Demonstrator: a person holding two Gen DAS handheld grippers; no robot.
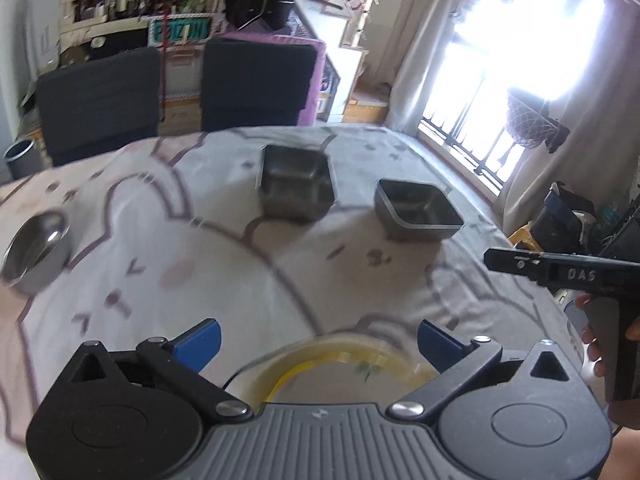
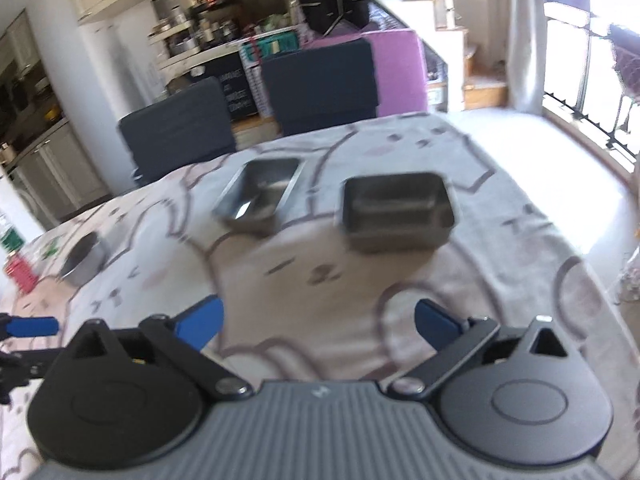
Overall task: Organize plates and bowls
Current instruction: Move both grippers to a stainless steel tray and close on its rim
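Bowls sit on the cloth-covered desk (image 1: 168, 240): two square steel bowls side by side toward its far edge, the left one (image 1: 296, 188) near the middle, the right one (image 1: 418, 210) nearer the window-side edge, apart from each other. A round steel bowl (image 1: 36, 246) stands well apart at the desk's left edge. A pale plate with a yellow ring (image 1: 340, 364) lies at the near edge, just under the left claw (image 1: 318, 340); only the left wrist view shows it. That view also shows, at its right side, the other tool's handle gripped by a hand (image 1: 596, 344). The right wrist view shows the same bowls, blurred, and a blue fingertip of the left claw at its left margin. The left claw is spread wide, gripping nothing, its blue pads clear of the plate below. The right claw (image 2: 318, 322) is equally wide, with bare cloth between its pads.
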